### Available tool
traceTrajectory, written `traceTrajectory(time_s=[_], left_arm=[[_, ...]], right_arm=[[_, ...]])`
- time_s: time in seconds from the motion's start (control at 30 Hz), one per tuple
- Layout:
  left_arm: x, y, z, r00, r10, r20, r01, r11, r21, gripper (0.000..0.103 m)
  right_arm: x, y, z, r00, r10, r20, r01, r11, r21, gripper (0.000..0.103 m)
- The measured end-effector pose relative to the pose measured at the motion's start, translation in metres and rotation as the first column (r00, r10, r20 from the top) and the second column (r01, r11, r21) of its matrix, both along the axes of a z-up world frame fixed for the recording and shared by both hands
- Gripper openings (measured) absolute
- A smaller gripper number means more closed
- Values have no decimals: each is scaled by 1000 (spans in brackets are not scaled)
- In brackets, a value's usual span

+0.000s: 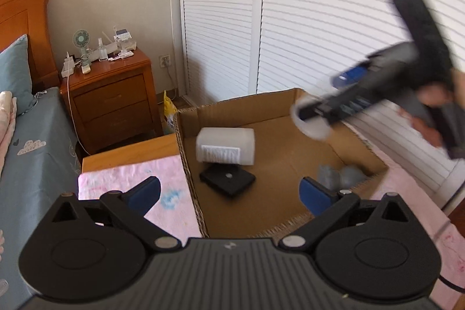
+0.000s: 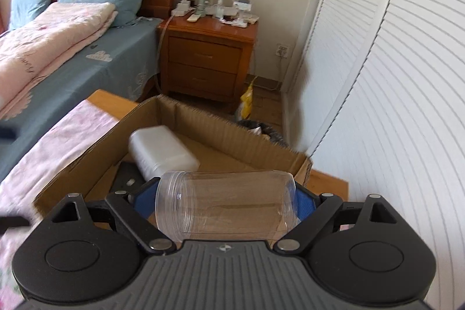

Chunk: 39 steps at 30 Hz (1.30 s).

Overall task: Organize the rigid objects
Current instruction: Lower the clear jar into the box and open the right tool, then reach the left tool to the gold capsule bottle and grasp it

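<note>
An open cardboard box sits on a table with a pink cloth. In it lie a white plastic container, a flat black square object and a greyish crumpled item. My left gripper is open and empty, above the box's near side. My right gripper is shut on a clear plastic jar, held sideways over the box. In the left wrist view the right gripper is blurred, over the box's far right corner. The white container and black object show below the jar.
A wooden nightstand with a small fan and clutter stands by the bed. White louvred doors run behind and to the right. A yellow bag lies on the floor by the box. The pink cloth covers the table left of the box.
</note>
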<state>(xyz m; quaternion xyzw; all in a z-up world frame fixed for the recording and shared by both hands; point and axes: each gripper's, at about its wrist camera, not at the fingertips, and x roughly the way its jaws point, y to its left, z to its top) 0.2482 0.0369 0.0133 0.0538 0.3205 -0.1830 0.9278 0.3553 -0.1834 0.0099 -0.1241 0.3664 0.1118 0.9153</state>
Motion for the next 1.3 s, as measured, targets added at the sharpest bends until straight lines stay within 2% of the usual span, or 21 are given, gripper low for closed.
traceTrajectory(time_s=[0.1,0.17,0.33,0.63,0.9,1.3], left_arm=[[-12,2,-4,1000,0,-23,-2,998,-55,101],[-21,1,-7,1000,-1,-28,0,998,-63,101],[-42,-7,-8,1000,-13,-11,13,1000,-10,101],[-83,-7,-11,1000,12,2,-13,1000,22,101],[-106,-2,-25,999,43,-23,-43,999,7,101],[-122,-5,-63,993,15,-121,-14,1000,5,101]], right_arm=[[12,-2,-1,999,-36,18,35,999,8,103],[11,-6,0,998,-56,14,55,998,30,103],[-13,-10,3,997,-74,21,74,997,34,103],[-72,-17,14,993,-113,40,109,991,82,103],[-133,-19,-14,989,-141,35,137,985,103,103],[-201,-4,-74,993,-102,-55,110,979,171,103]])
